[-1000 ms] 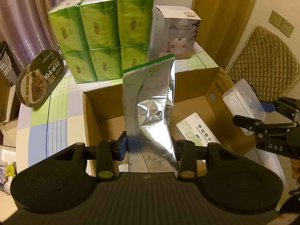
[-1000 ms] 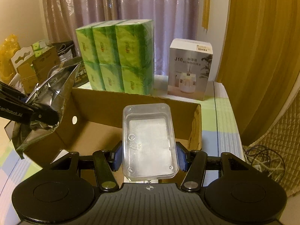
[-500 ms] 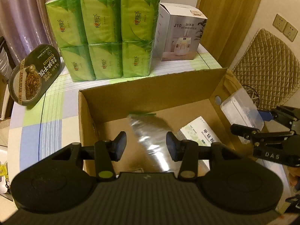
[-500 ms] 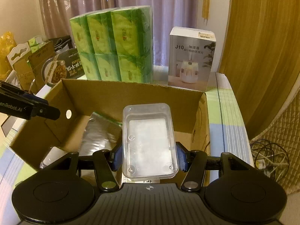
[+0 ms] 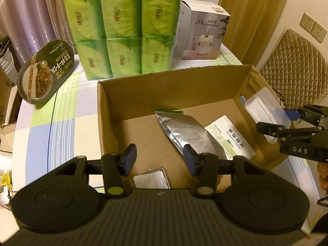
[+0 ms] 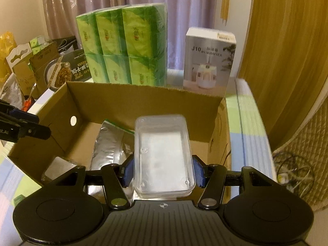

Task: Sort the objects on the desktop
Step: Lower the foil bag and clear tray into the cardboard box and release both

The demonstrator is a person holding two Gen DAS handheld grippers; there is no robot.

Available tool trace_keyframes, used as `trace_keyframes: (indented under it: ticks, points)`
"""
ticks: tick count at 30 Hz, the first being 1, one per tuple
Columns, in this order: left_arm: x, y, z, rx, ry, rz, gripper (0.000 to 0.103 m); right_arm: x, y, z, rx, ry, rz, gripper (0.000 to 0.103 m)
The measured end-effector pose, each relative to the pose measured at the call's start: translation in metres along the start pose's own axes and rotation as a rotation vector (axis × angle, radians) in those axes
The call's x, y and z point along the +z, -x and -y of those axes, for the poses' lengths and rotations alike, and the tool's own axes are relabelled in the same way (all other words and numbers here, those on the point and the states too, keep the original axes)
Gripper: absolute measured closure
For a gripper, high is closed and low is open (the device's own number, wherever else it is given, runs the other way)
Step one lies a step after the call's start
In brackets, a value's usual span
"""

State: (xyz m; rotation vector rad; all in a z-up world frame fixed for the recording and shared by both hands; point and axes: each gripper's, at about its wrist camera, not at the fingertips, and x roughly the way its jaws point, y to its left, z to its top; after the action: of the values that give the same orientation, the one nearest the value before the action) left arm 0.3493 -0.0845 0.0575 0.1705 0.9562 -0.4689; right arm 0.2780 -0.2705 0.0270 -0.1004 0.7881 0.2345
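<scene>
The cardboard box (image 5: 170, 86) holds a foil pouch (image 5: 188, 131) and a white medicine box (image 5: 231, 137). The left gripper (image 5: 160, 158) is opening with nothing between its fingers; the right gripper (image 6: 162, 172) clamps a clear plastic case (image 6: 163, 153).

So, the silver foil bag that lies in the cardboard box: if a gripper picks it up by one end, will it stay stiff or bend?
The silver foil bag is creased and lies rather flat, so it probably flops and weighs little. Its shiny film may slip between the pads. It seems unlikely to roll.

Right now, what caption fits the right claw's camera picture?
Right claw holds a clear plastic box over the cardboard box, silver pouch inside.
</scene>
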Motion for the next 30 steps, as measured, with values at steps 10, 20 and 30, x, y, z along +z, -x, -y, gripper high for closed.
trace_keyframes:
  ticks: [10,20,30]
  points:
    - [-0.017,0.018,0.005,-0.015,-0.007,0.023,0.056,-0.008,0.015,0.005,0.001,-0.029,0.011,0.032]
    - [-0.043,0.048,0.015,-0.019,-0.005,0.036,0.051,-0.025,0.049,0.002,0.006,-0.048,0.021,0.029]
    - [-0.077,0.088,0.017,-0.014,0.024,0.058,0.046,-0.048,0.094,-0.019,0.036,-0.040,0.033,0.029]
